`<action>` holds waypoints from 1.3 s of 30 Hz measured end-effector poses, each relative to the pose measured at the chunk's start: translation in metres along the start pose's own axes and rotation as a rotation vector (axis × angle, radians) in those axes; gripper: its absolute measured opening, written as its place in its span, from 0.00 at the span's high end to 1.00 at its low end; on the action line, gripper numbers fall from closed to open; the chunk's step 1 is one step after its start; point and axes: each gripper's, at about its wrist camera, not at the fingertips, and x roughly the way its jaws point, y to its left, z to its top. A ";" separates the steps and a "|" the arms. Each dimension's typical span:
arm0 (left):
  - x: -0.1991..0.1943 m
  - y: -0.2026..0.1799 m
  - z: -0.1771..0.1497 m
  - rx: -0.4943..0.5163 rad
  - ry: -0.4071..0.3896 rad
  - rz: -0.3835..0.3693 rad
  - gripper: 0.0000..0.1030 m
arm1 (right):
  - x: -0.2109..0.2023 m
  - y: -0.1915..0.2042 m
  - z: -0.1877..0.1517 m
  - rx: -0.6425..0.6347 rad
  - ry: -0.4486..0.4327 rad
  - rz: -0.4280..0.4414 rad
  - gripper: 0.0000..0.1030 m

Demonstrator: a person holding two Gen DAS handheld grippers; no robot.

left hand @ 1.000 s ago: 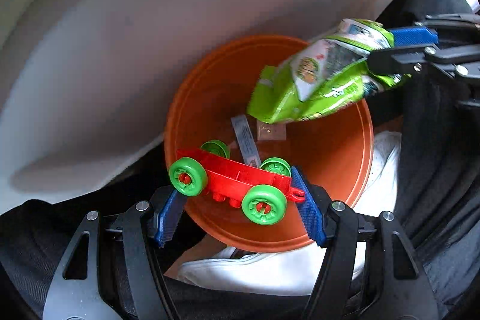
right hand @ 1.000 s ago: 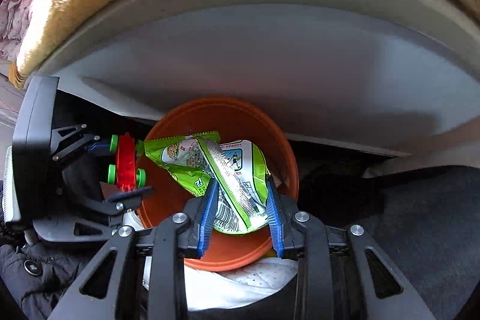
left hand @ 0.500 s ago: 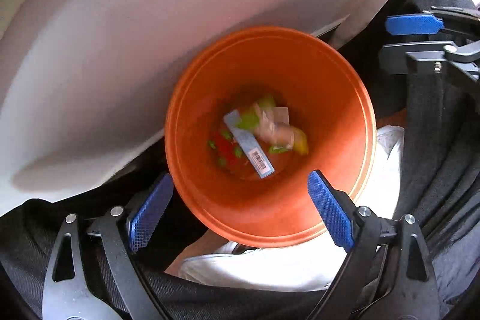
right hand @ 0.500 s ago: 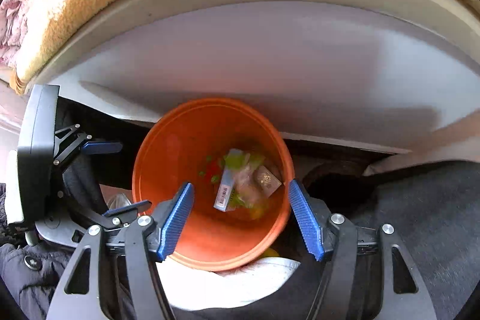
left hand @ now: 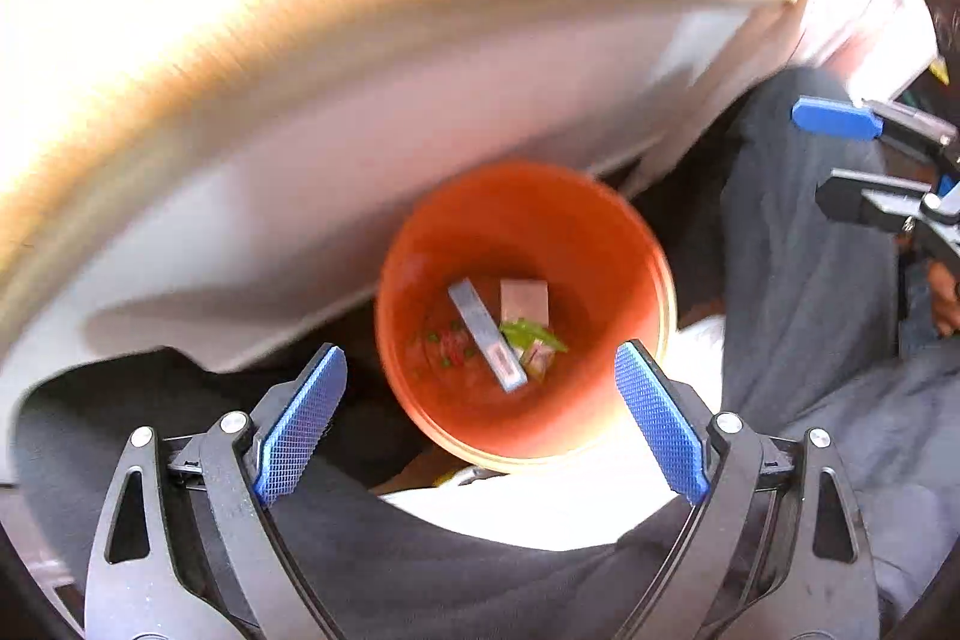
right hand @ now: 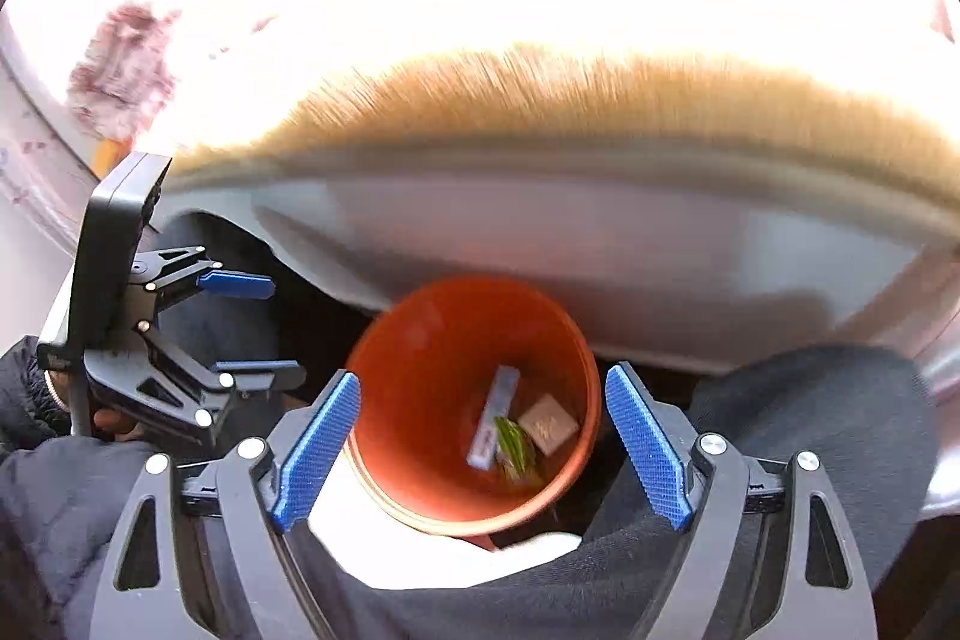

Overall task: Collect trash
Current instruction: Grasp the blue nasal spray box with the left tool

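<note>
Both tools are spread wide with nothing between the blue pads. The left tool (left hand: pixel 480 418) hangs over the near rim of the orange bucket (left hand: pixel 414 280), and the right tool (right hand: pixel 480 451) does the same from its side (each one shows up at the edge of the other's camera, also gaping).

All the trash sits at the bottom of the bucket. There's a long pale blue-grey strip (left hand: pixel 486 334) lying flat, with its long axis running from upper left to lower right in the left view. A squarish pinkish packet (left hand: pixel 524 301) lies just beside it, touching or nearly so. The crumpled green snack wrapper (right hand: pixel 515 446) is wedged against the strip's lower end, and red and green toy bits (left hand: pixel 451 343) lie on the strip's other side.

Everything's motion-blurred, so I can't read any label; the strip might have a barcode-ish patch at its lower end, hard to say.
</note>
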 end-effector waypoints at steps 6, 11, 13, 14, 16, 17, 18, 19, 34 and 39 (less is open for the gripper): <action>-0.072 0.000 0.034 -0.018 -0.207 0.108 0.12 | -0.052 0.002 0.028 -0.003 -0.217 -0.013 0.10; -0.093 0.015 0.093 -0.160 -0.273 0.132 0.11 | -0.071 -0.010 0.049 0.016 -0.318 -0.054 0.10; -0.093 0.028 0.121 -0.237 -0.261 0.111 0.11 | -0.079 -0.016 0.054 0.036 -0.341 -0.058 0.10; -0.093 0.035 0.136 -0.277 -0.256 0.104 0.11 | -0.083 -0.021 0.058 0.047 -0.350 -0.052 0.10; -0.093 0.049 0.164 -0.354 -0.249 0.110 0.11 | -0.085 -0.027 0.064 0.063 -0.367 -0.045 0.10; -0.092 0.055 0.176 -0.387 -0.253 0.125 0.11 | -0.088 -0.033 0.066 0.068 -0.370 -0.043 0.10; -0.088 0.060 0.188 -0.403 -0.259 0.149 0.11 | -0.088 -0.036 0.067 0.070 -0.372 -0.042 0.10; -0.087 0.063 0.199 -0.422 -0.257 0.182 0.11 | -0.087 -0.038 0.066 0.070 -0.372 -0.042 0.10; -0.002 0.104 0.279 -0.718 -0.124 0.353 0.11 | -0.062 -0.058 0.074 0.077 -0.331 0.003 0.10; 0.017 0.104 0.291 -0.702 -0.078 0.394 0.11 | -0.052 -0.055 0.082 0.058 -0.318 0.015 0.10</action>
